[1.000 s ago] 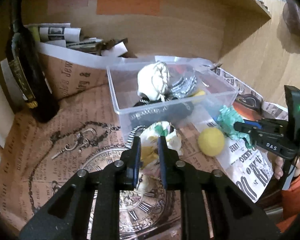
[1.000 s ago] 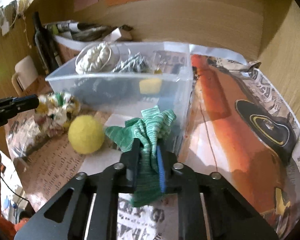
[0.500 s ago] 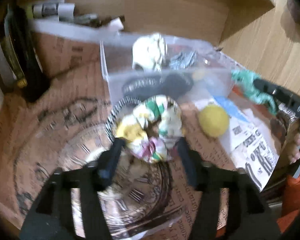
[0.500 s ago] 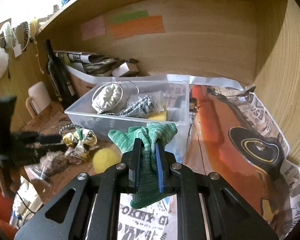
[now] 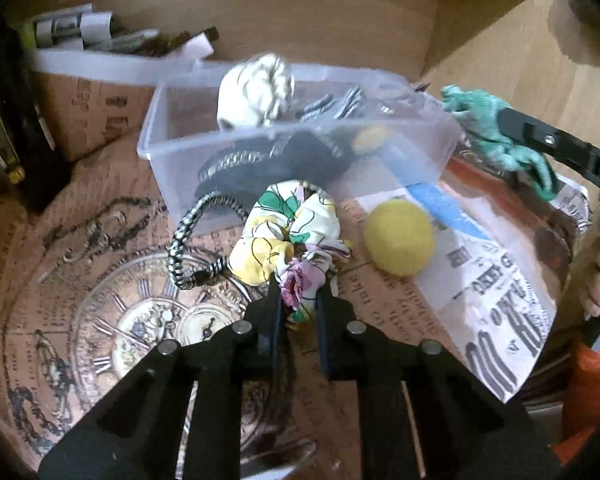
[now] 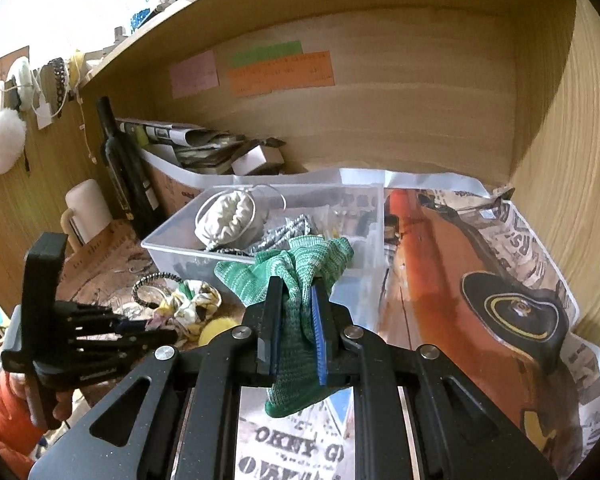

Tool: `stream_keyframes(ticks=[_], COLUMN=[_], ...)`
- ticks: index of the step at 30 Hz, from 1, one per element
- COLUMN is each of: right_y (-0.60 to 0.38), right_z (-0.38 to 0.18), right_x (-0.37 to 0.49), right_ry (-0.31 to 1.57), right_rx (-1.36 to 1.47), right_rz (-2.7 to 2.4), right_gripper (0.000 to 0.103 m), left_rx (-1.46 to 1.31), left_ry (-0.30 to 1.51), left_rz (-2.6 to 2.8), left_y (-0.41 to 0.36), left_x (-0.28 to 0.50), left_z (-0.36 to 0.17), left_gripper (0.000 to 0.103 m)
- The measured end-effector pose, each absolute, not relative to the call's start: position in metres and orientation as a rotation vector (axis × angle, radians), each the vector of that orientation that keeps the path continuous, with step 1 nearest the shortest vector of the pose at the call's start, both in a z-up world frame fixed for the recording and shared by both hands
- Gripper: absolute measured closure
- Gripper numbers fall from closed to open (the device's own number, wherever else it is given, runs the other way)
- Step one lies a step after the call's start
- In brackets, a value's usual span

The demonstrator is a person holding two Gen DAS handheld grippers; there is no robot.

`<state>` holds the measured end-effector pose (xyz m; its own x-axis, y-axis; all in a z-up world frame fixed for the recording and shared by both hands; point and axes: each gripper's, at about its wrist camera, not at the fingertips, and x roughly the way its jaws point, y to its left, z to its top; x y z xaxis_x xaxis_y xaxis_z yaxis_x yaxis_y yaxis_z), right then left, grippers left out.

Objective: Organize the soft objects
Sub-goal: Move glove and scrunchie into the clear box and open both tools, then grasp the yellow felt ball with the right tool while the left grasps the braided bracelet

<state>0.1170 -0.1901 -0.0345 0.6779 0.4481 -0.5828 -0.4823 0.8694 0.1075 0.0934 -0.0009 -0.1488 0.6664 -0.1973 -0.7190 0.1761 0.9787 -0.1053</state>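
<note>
My left gripper (image 5: 298, 292) is shut on a floral fabric scrunchie (image 5: 288, 236), just in front of the clear plastic bin (image 5: 440, 148). My right gripper (image 6: 296, 292) is shut on a green knitted glove (image 6: 296, 272) and holds it raised near the bin's (image 6: 172, 252) near right corner; the glove also shows in the left wrist view (image 5: 496, 132). The bin holds a white scrunchie (image 5: 256, 88), a silver one and dark bands. A yellow soft ball (image 5: 398, 238) lies on the paper to the right of the floral scrunchie. A black-and-white braided band (image 5: 188, 232) lies by the scrunchie.
A dark bottle (image 6: 124, 168) stands at the left, beside a box of papers (image 6: 204, 148). A wooden back wall and side wall (image 6: 572, 152) enclose the desk. Printed paper (image 6: 480, 280) covers the surface. A white mug (image 6: 86, 208) sits at the far left.
My left gripper opened around the floral scrunchie, then shut on it. My right gripper lifted the green glove off the paper toward the bin's corner.
</note>
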Motion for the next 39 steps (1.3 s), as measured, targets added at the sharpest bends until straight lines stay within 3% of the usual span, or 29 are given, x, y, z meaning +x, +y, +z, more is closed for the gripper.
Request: stream_keyframes(ticks=[17, 36, 39], right_y=[-0.168, -0.144, -0.146], right_z=[-0.004, -0.058, -0.059], right_x=[0.150, 0.207, 0.209], right_ry=[0.524, 0.726, 0.740], right_rx=[-0.052, -0.143, -0.141], right_rz=[0.550, 0.473, 0.468], right_gripper=[0.091, 0.087, 0.075], left_rx=[-0.031, -0.111, -0.112], left_ry=[0.529, 0.763, 0.760], left_rz=[-0.183, -0.221, -0.209], left_y=[0.008, -0.009, -0.006], left_x=[0.103, 0.194, 0.192], left_z=[-0.050, -0.114, -0.114], left_gripper=[0.089, 0.085, 0.077])
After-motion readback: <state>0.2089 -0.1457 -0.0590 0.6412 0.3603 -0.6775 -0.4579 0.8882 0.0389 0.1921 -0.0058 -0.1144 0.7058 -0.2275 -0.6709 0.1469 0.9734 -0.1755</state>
